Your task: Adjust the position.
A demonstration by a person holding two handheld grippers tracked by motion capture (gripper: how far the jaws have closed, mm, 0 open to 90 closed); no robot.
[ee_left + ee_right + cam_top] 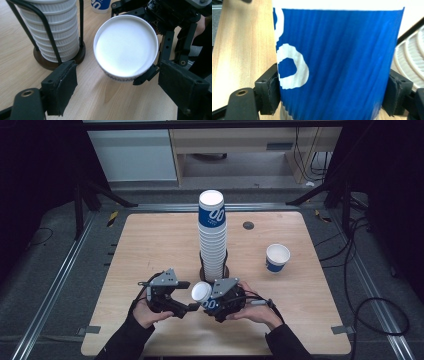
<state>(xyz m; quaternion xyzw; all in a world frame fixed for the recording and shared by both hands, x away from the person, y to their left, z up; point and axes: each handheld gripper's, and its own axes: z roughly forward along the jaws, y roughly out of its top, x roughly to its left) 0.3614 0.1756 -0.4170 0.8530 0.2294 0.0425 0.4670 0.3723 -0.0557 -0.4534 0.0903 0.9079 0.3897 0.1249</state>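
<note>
Tabletop: right fingers (332,95) clamping cup (337,62).

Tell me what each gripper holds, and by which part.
The right gripper clamps a blue paper cup by its ribbed side wall, tipped on its side. The left gripper is open, holding nothing.

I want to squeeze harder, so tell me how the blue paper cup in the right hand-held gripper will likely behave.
The blue paper cup is probably light and thin-walled: it is empty, so a harder squeeze from the right hand-held gripper may dent it. Its ribbed sleeve likely resists slipping. Held on its side, it would probably roll if dropped.
</note>
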